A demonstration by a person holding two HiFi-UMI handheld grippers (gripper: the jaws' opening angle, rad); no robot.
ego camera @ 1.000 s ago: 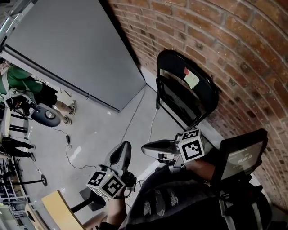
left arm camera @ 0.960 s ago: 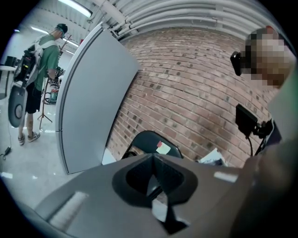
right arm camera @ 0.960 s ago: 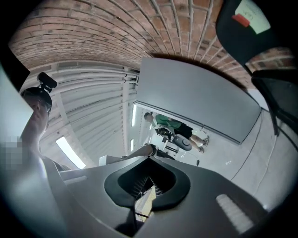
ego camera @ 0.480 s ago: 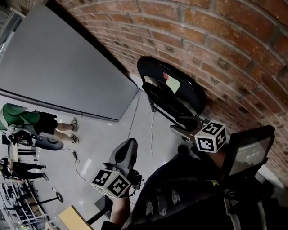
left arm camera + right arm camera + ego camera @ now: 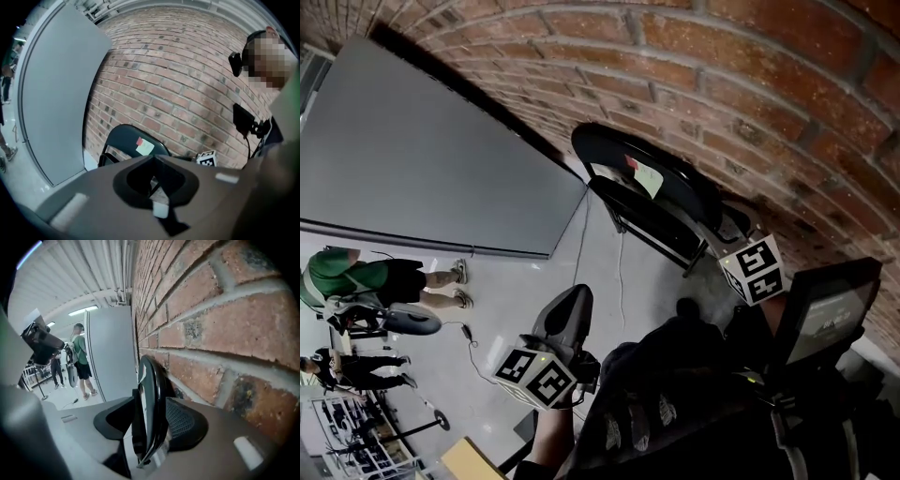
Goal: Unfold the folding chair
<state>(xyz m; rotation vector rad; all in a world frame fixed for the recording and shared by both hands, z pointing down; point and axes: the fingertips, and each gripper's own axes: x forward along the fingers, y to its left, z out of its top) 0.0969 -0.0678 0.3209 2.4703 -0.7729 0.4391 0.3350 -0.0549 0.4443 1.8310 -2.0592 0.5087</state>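
The black folding chair (image 5: 652, 192) leans folded against the brick wall, with a pale note and a red sticker (image 5: 645, 175) on its backrest. My right gripper (image 5: 722, 230) is at the chair's right edge. In the right gripper view its jaws have just been opening and stand one on each side of the edge-on chair (image 5: 149, 394), without pressing on it. My left gripper (image 5: 570, 309) hangs shut and empty over the floor, short of the chair. In the left gripper view the chair (image 5: 123, 140) stands ahead, beyond the left gripper (image 5: 155, 180).
A large grey panel (image 5: 422, 159) leans on the wall left of the chair. A thin cable (image 5: 581, 246) runs over the floor. A person in green (image 5: 352, 277) stands with equipment at the far left. A dark screen (image 5: 825, 314) is at my right.
My right gripper swung from in front of me to the chair's right edge, rolled over and opened its jaws around it. The left gripper drifted slightly and stayed shut.
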